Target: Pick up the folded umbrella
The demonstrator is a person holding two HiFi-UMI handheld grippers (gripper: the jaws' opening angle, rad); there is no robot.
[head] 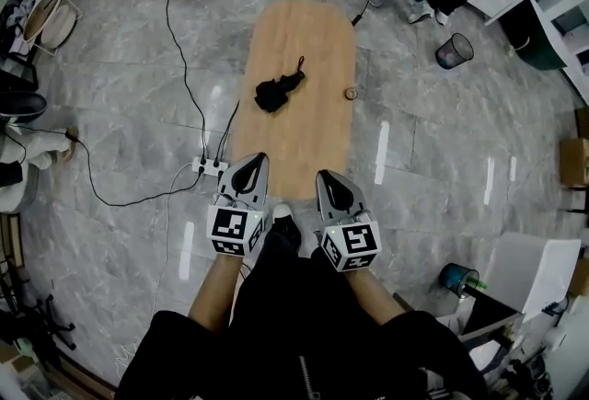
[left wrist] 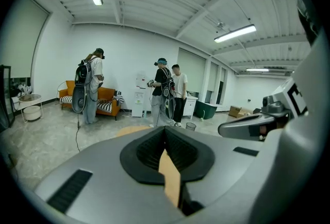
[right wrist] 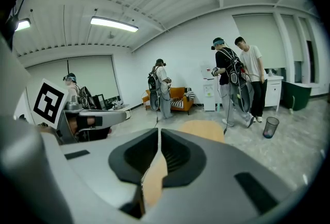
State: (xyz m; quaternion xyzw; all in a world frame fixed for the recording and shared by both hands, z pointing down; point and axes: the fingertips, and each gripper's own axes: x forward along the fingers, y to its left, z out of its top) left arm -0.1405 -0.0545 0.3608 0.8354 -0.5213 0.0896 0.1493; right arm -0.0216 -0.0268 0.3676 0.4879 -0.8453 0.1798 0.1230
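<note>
The folded black umbrella (head: 279, 91) lies on the long wooden table (head: 313, 40), near its middle, strap end pointing to the far side. My left gripper (head: 255, 159) and right gripper (head: 325, 177) hover side by side over the table's near end, well short of the umbrella. Both are shut with nothing between the jaws. In the left gripper view the shut left gripper (left wrist: 165, 130) shows only a sliver of tabletop (left wrist: 135, 130) past it; the umbrella is hidden there. The right gripper (right wrist: 159, 132) likewise hides the umbrella in its own view.
A small ring-shaped roll (head: 351, 94) sits on the table right of the umbrella. On the floor to the left are a white power strip (head: 210, 166) and black cables (head: 175, 30). A mesh bin (head: 455, 50) stands at the far right. Several people (left wrist: 164, 91) stand beyond the table.
</note>
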